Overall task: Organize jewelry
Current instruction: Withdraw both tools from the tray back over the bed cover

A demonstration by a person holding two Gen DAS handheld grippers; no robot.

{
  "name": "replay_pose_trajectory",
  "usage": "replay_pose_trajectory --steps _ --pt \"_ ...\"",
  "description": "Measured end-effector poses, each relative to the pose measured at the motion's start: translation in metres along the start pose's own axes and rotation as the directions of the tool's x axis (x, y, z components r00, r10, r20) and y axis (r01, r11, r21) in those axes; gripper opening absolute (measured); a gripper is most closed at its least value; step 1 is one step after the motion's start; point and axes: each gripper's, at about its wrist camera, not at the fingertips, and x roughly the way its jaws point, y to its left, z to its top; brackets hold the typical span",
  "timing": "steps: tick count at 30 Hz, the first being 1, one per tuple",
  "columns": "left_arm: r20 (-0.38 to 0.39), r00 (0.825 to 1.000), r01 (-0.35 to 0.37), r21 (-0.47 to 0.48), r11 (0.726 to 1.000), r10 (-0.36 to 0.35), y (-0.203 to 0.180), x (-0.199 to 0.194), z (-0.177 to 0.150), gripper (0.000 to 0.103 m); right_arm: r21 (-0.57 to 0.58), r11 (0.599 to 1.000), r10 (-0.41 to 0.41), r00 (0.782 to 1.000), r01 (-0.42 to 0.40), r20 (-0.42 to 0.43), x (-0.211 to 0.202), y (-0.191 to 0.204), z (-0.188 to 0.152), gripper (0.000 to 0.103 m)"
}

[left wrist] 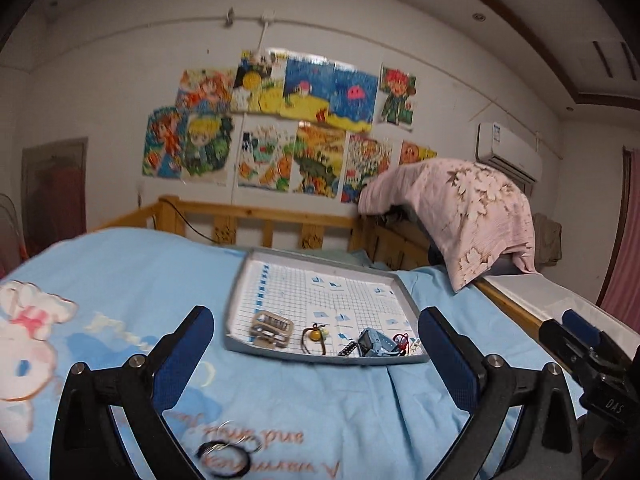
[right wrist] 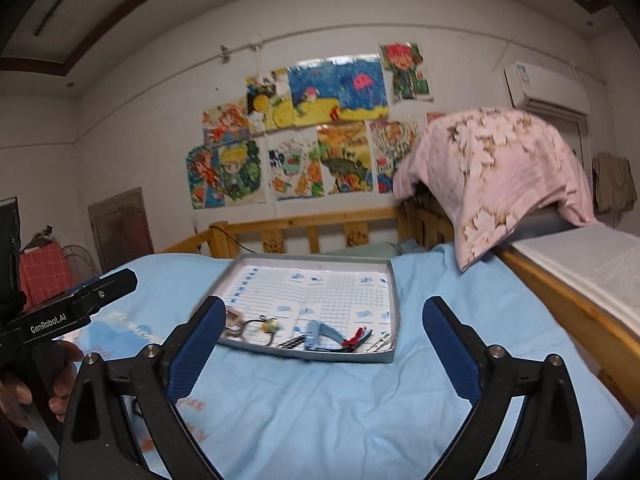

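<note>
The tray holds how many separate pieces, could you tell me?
6, all along the tray's near edge, left to right: beige clip, yellow charm, black comb, blue watch, red piece, silver piece. Small ones may be hidden behind the watch.

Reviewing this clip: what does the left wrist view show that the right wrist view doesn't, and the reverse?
Left wrist only: black hair ties and thin rings lying on the blue sheet near the open left claw, outside the tray.

Right wrist only: a hand gripping the other tool's handle, and a red checked cloth.

Both: the tray holding small items, the wall drawings, the pink floral cover. The right claw is open too.
</note>
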Motion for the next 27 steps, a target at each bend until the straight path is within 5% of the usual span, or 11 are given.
replay_pose_trajectory --steps 14,27 --pt "0.076 0.996 -0.04 0.02 0.999 0.038 0.024 -0.134 -0.029 0.103 -0.032 0.999 0.014 0.994 -0.01 0.11 -0.132 0.055 -0.017 0.101" --pt "0.031 0.993 -0.112 0.004 0.994 0.112 0.054 -0.2 -0.081 0.103 0.052 0.998 0.042 0.998 -0.044 0.039 -0.182 0.07 -0.066 0.101"
